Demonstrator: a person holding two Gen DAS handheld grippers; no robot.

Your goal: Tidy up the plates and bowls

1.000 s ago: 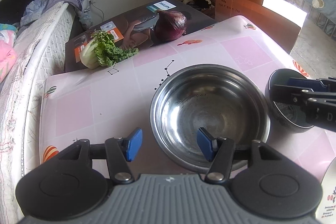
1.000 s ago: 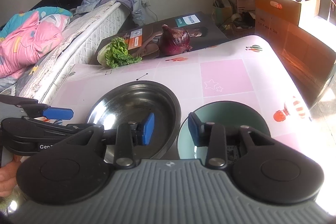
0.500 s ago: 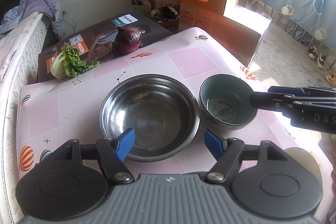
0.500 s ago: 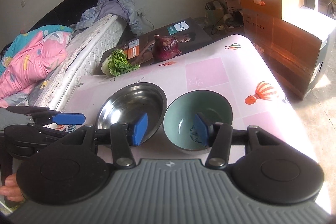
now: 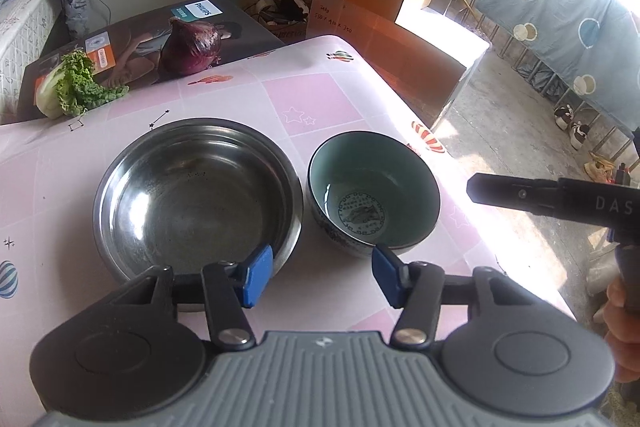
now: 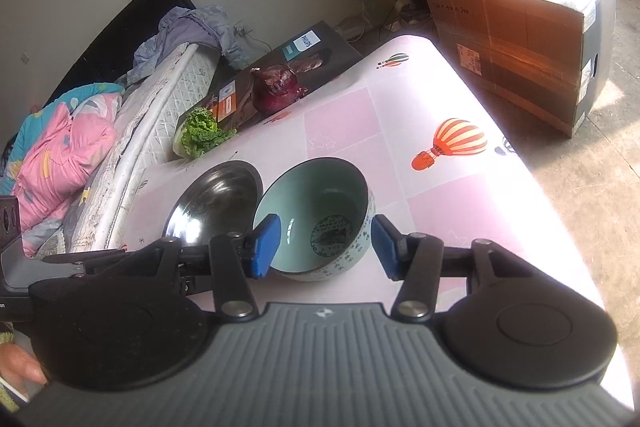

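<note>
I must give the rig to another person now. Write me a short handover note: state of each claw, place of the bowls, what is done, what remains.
Left claw: open, empty, jaws just closing, low in front of both bowls.
Right claw: open, holding nothing, its pads either side of the green ceramic bowl's near rim; contact unclear.
Round stainless steel bowl stands on the pink patterned table, the green bowl close beside it.
Done: bowls brought side by side.
Left: perhaps nest the green bowl in the steel one.

A lived-in home bedroom is shown: a bed heaped with bedding is set against the counter's far edge, cardboard boxes are stacked by the wall, and shoes are left on the floor.
</note>
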